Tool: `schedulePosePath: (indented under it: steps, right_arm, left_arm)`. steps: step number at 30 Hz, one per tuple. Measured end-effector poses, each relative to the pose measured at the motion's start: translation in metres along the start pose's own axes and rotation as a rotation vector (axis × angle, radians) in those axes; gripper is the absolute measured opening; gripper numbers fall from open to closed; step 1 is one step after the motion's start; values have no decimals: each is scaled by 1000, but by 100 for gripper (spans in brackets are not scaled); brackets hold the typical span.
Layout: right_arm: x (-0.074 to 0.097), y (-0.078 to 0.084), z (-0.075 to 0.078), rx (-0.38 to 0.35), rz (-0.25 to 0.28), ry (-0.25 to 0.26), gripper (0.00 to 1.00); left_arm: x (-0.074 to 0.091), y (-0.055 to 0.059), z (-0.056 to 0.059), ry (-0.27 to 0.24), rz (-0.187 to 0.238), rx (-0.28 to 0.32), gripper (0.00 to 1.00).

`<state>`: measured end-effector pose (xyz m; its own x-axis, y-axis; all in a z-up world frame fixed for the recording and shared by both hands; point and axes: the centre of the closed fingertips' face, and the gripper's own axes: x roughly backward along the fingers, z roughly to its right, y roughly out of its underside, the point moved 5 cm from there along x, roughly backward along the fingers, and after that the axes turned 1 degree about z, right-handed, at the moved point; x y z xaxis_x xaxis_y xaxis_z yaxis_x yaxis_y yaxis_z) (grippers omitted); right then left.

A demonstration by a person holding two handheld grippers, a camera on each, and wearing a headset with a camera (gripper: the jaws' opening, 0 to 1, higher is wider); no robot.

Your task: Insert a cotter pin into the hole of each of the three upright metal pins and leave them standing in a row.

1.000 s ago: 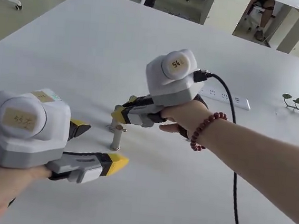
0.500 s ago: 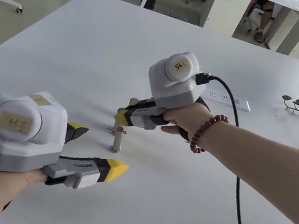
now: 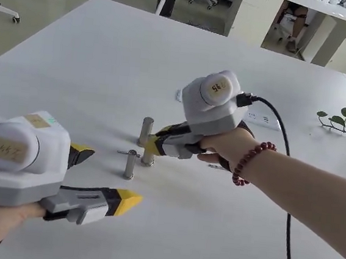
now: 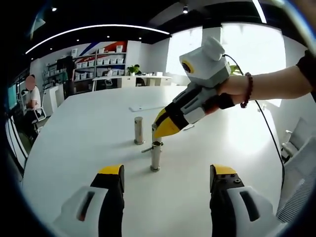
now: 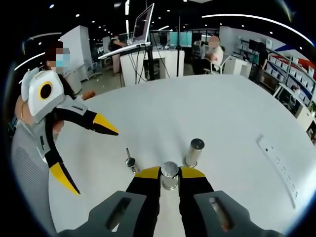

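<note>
**Head view.** Three metal pins stand upright and close together on the white workbench (image 3: 93, 67). They are the far pin (image 3: 146, 130), the fitted pin (image 3: 131, 165) with a cotter pin (image 3: 122, 153) through its top, and the held pin (image 3: 148, 159) just beside both. Your right gripper (image 3: 153, 146) reaches the held pin from the right. Your left gripper (image 3: 104, 177) hovers nearer you, apart from all three.

**Left gripper view.** Your own jaws stand wide apart and carry nothing. The fitted pin (image 4: 156, 155) stands ahead between them, untouched, with the far pin (image 4: 138, 130) beyond it.

**Right gripper view.** The jaws are clamped on the held pin (image 5: 170, 175), one pad on each side just below its top. The far pin (image 5: 194, 152) stands just behind it, and the fitted pin (image 5: 131, 163) is off to the left.

**Step in hand** (a judgement): you are steadying the second pin to receive its cotter pin. Grip low enough to leave the top free and keep the pin vertical. Present its cross-hole toward the left gripper (the hole cannot be made out here). Avoid nudging the two neighbours, which stand close enough to topple.
</note>
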<state>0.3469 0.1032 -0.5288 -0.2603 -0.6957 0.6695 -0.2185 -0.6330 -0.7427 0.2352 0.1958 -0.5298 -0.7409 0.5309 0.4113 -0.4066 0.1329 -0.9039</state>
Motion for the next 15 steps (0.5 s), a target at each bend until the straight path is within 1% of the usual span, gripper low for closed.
schedulePosePath:
  steps: [5, 7, 11, 15]
  right_arm:
    - [12, 7, -2, 0, -3, 6, 8]
    - [17, 10, -4, -14, 1, 7, 8]
    - [26, 17, -9, -28, 6, 11, 8]
    - [34, 23, -18, -35, 10, 9, 8]
  left_arm:
    - [1, 1, 4, 3, -5, -4, 70]
    - [2, 0, 6, 5, -1, -5, 70]
    - [4, -1, 10, 8, -1, -8, 70]
    - [6, 1, 13, 5, -7, -11, 70]
